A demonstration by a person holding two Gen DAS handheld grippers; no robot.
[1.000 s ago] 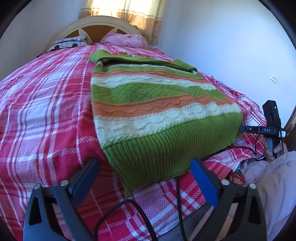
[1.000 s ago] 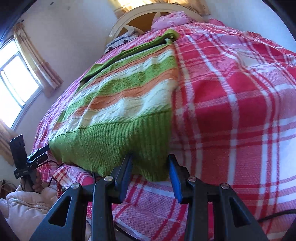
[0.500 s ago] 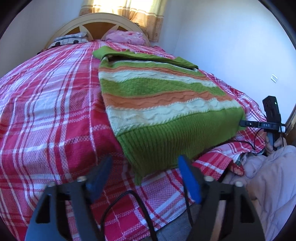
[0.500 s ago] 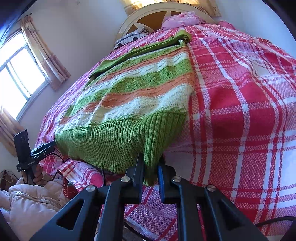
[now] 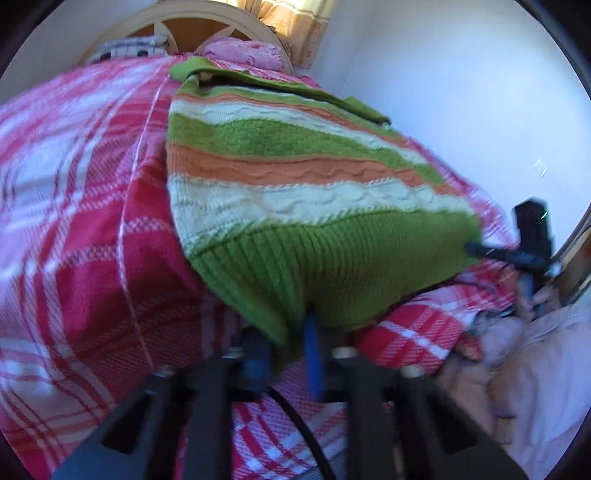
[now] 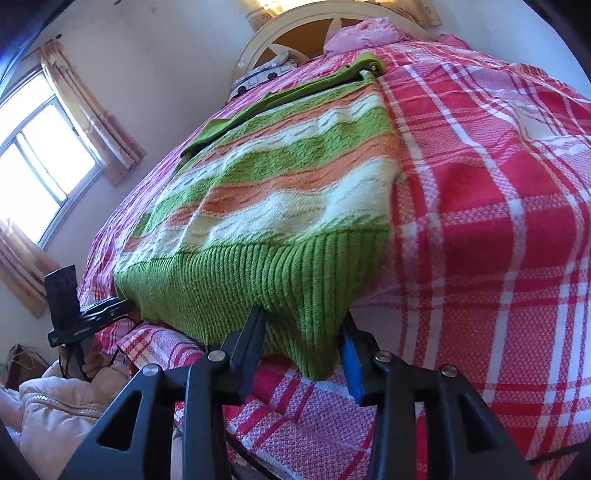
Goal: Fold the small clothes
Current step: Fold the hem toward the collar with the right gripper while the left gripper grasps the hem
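Observation:
A striped knit sweater (image 5: 295, 173), green, orange and cream, lies on the red plaid bed, its green ribbed hem toward me. It also shows in the right wrist view (image 6: 280, 192). My left gripper (image 5: 286, 350) is shut on the hem's left corner, which hangs between the fingers; this view is blurred. My right gripper (image 6: 303, 343) has its jaws around the hem's right corner, with cloth bunched between them and lifted off the bed. The right gripper shows in the left wrist view (image 5: 517, 254) at the hem's far corner, and the left gripper shows in the right wrist view (image 6: 92, 314).
The plaid bedspread (image 6: 498, 184) covers the bed. A pink pillow (image 5: 243, 51) and a headboard (image 6: 306, 33) are at the far end. A window (image 6: 37, 147) with curtains is on the left wall. A pale jacket (image 6: 55, 406) is below the bed edge.
My left gripper closed from wide open onto the hem's left corner. My right gripper has pushed further onto the right corner and the hem now bunches and lifts on both sides.

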